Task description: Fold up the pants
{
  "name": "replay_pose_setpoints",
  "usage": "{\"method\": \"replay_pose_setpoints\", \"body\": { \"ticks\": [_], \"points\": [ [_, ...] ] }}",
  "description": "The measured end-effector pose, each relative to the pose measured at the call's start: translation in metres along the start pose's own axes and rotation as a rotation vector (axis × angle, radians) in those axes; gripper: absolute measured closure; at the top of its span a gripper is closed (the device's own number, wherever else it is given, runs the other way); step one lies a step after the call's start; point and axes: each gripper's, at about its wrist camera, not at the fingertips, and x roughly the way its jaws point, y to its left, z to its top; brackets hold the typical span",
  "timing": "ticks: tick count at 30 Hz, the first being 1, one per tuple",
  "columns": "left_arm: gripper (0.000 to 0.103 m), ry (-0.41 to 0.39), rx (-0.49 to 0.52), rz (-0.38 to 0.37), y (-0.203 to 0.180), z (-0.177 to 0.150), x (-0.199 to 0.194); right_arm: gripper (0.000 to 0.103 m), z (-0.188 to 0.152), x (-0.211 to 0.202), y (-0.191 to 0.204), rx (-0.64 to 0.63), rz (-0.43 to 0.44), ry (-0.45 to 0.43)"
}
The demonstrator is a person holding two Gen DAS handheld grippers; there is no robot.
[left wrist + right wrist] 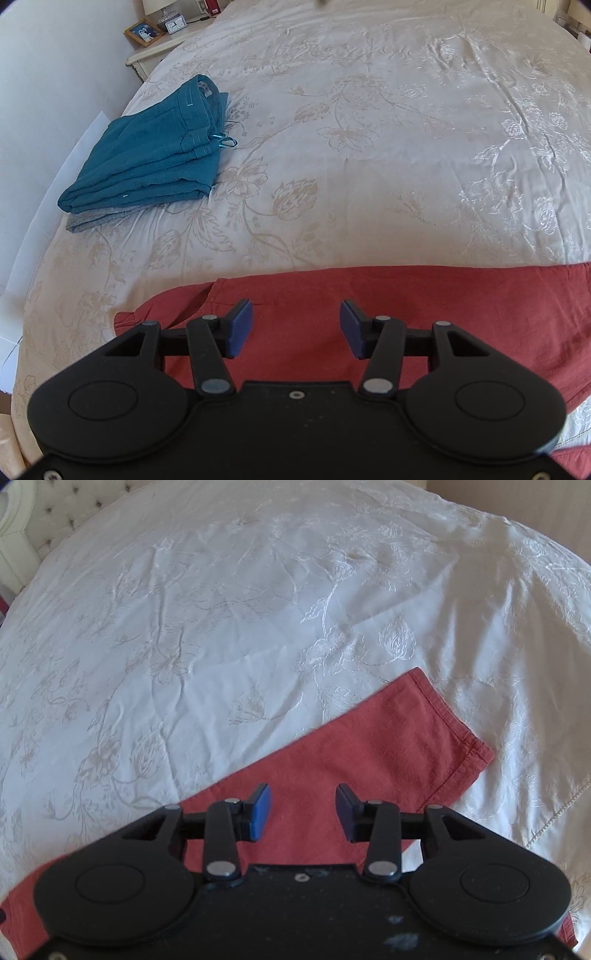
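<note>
Red pants [424,314] lie flat across the near part of a cream embroidered bedspread [369,147]. In the left wrist view my left gripper [296,328] hovers over the waist end, jaws apart, nothing between the blue pads [242,328]. In the right wrist view the red pants [369,749] run diagonally to a hemmed leg end at the right. My right gripper [303,812] stands over that leg, jaws apart with only the cloth seen below the gap.
A folded teal garment [155,155] on a grey one rests near the bed's left edge. A nightstand [155,48] with a picture frame and a clock stands beyond it. A tufted headboard [74,513] shows at the far left of the right wrist view.
</note>
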Motion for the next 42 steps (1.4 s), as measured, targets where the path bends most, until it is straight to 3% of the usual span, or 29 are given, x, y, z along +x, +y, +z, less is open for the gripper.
{"method": "replay_pose_setpoints", "body": {
  "ticks": [10, 19, 21, 23, 34, 42],
  "points": [
    [0.045, 0.02, -0.029, 0.012, 0.012, 0.014, 0.024, 0.058, 0.06, 0.086, 0.012, 0.148, -0.065, 0.037],
    [0.045, 0.067, -0.035, -0.003, 0.016, 0.024, 0.046, 0.058, 0.057, 0.138, 0.004, 0.173, -0.205, 0.17],
    [0.045, 0.074, -0.041, -0.016, 0.016, 0.03, 0.052, 0.067, 0.05, 0.138, -0.002, 0.183, -0.203, 0.19],
    [0.045, 0.075, -0.044, -0.024, 0.016, 0.036, 0.058, 0.101, 0.042, 0.134, -0.009, 0.183, -0.154, 0.221],
    [0.044, 0.153, -0.095, -0.035, 0.026, 0.075, 0.105, 0.101, -0.013, 0.074, -0.038, 0.173, -0.106, 0.18],
    [0.044, 0.27, -0.084, -0.069, 0.015, 0.057, 0.134, 0.101, -0.021, 0.039, -0.058, 0.202, -0.062, 0.157]
  ]
}}
